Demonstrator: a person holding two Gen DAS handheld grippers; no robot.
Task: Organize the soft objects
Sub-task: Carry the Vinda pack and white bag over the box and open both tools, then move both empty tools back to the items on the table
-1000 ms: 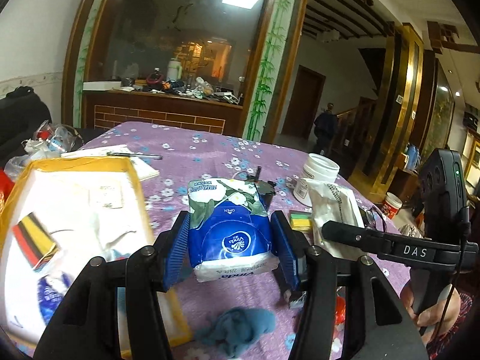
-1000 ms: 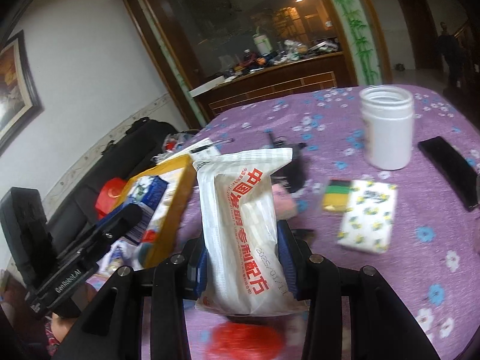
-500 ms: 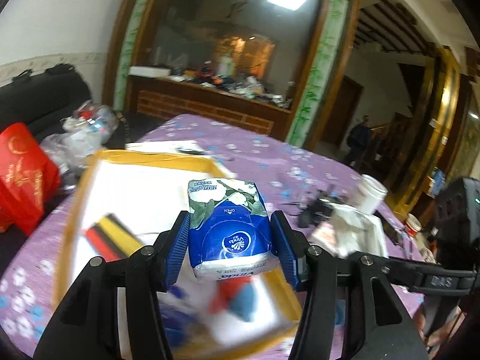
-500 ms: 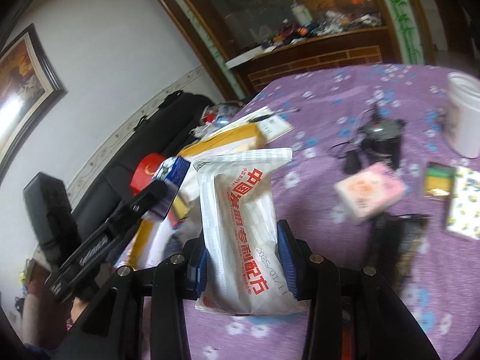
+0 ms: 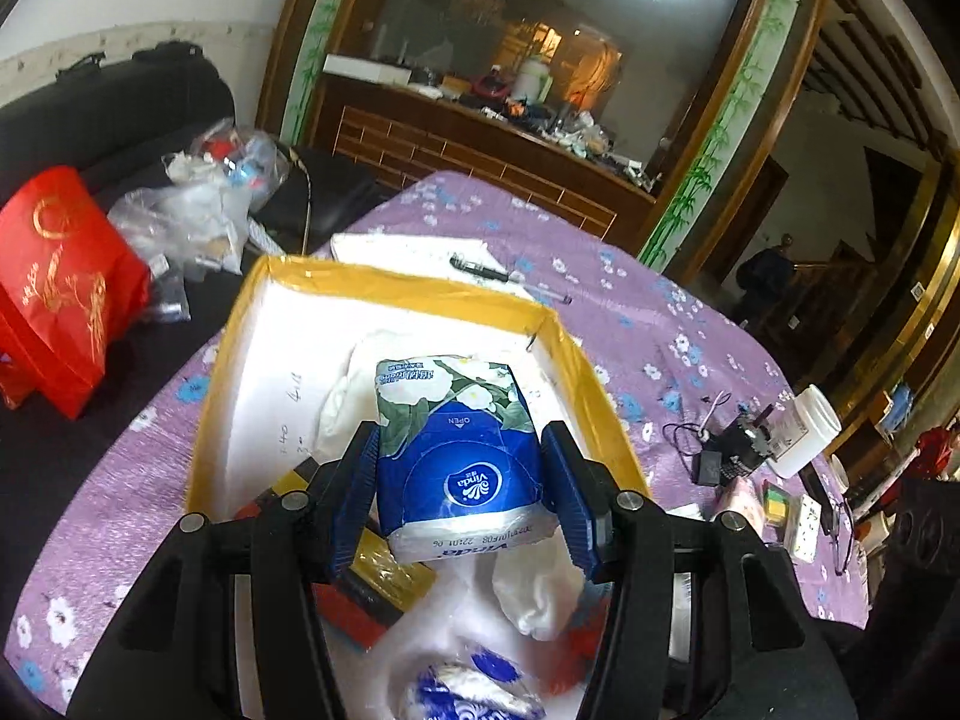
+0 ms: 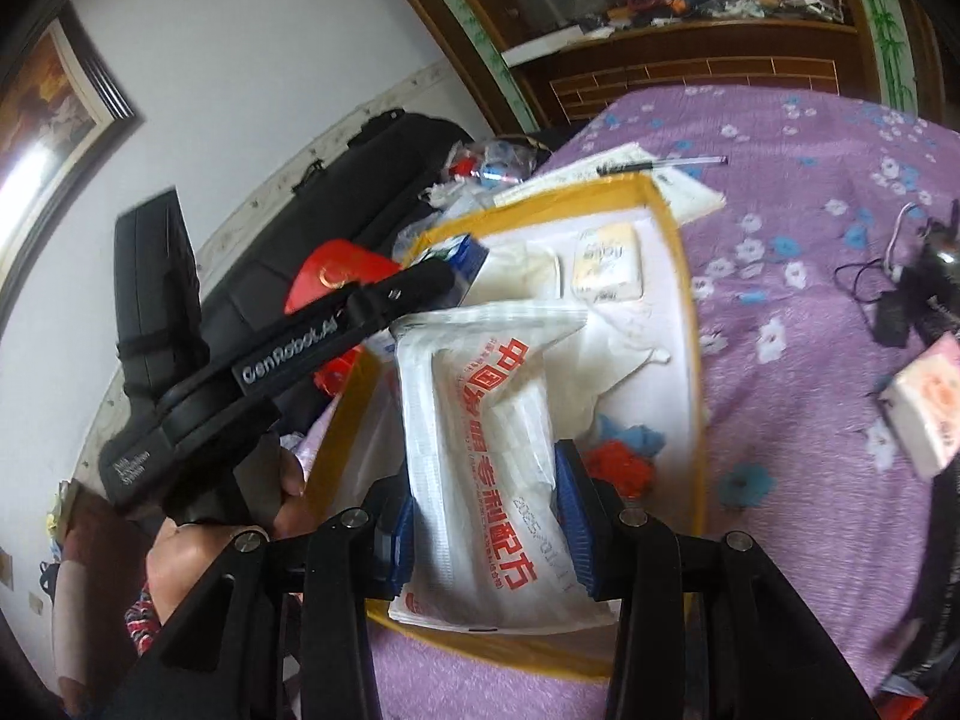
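Note:
My left gripper (image 5: 461,474) is shut on a blue Vinda tissue pack (image 5: 459,456) and holds it above a yellow-rimmed white box (image 5: 396,285). The box holds white cloths (image 5: 354,390), a striped sponge (image 5: 384,570) and a blue-white pack (image 5: 474,690). My right gripper (image 6: 486,516) is shut on a white mask pack with red print (image 6: 492,450), held over the same box (image 6: 684,276). In that view the box holds a small yellow tissue pack (image 6: 606,258), white cloths, and blue (image 6: 630,435) and red (image 6: 618,465) soft things. The left gripper body (image 6: 288,354) shows at left.
The purple flowered tablecloth (image 5: 648,312) carries a notepad with a pen (image 5: 480,267), a black charger with cable (image 5: 720,456), a white jar (image 5: 804,438), and a pink tissue pack (image 6: 930,402). A red bag (image 5: 60,282) and plastic bags lie on a black sofa at left.
Both grippers moved left from over the bare tablecloth to above the yellow-rimmed box, each carrying its pack. Both grips are unchanged.

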